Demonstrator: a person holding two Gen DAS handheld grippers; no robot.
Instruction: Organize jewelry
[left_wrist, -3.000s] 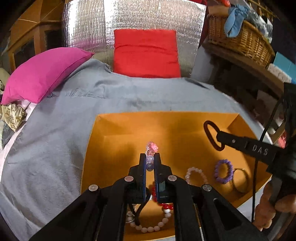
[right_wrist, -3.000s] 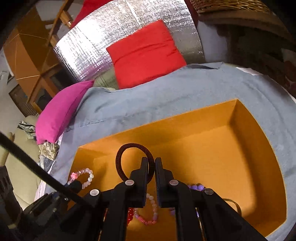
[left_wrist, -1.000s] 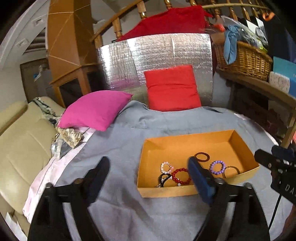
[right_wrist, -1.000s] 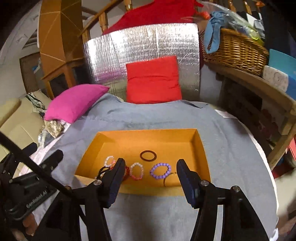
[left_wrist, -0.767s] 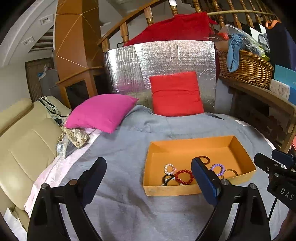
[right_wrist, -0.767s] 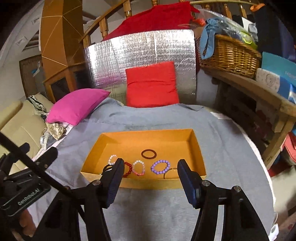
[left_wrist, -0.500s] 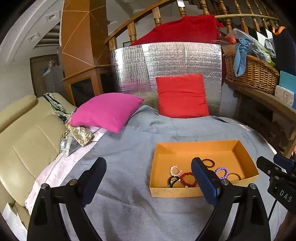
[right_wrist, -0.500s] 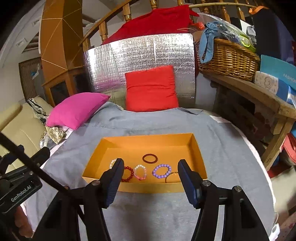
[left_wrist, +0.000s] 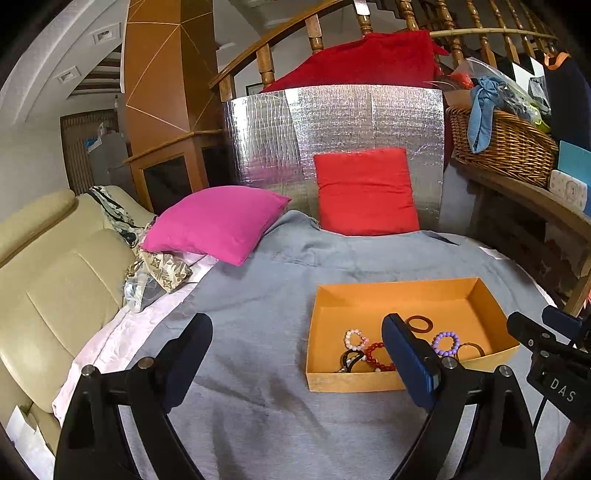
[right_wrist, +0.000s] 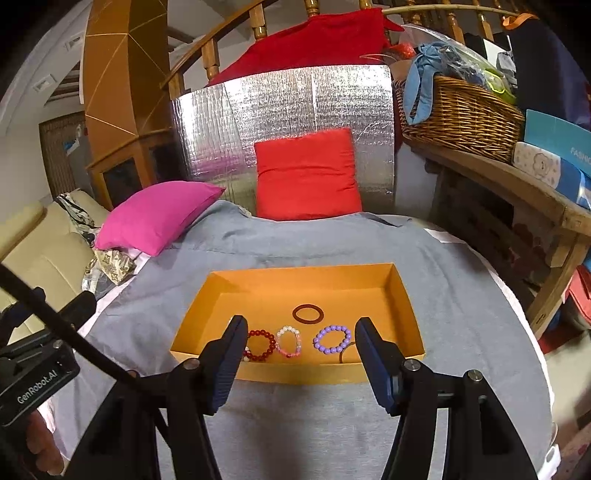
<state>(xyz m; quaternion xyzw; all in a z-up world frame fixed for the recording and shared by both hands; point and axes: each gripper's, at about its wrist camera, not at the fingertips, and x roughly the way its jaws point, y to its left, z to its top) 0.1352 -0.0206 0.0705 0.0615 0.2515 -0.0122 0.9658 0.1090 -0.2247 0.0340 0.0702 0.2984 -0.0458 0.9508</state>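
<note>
Your orange box sits mid-frame on the grey cloth.
It holds red, pink-white and purple bracelets, a dark ring, perhaps more; your left gripper and right gripper are both spread, empty.

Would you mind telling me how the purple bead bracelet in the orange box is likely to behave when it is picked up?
The purple bead bracelet looks strung from separate round beads, so it will probably sag rather than hold its ring shape. Being small, it is likely light. The smooth beads may slip or roll between the jaws.
</note>
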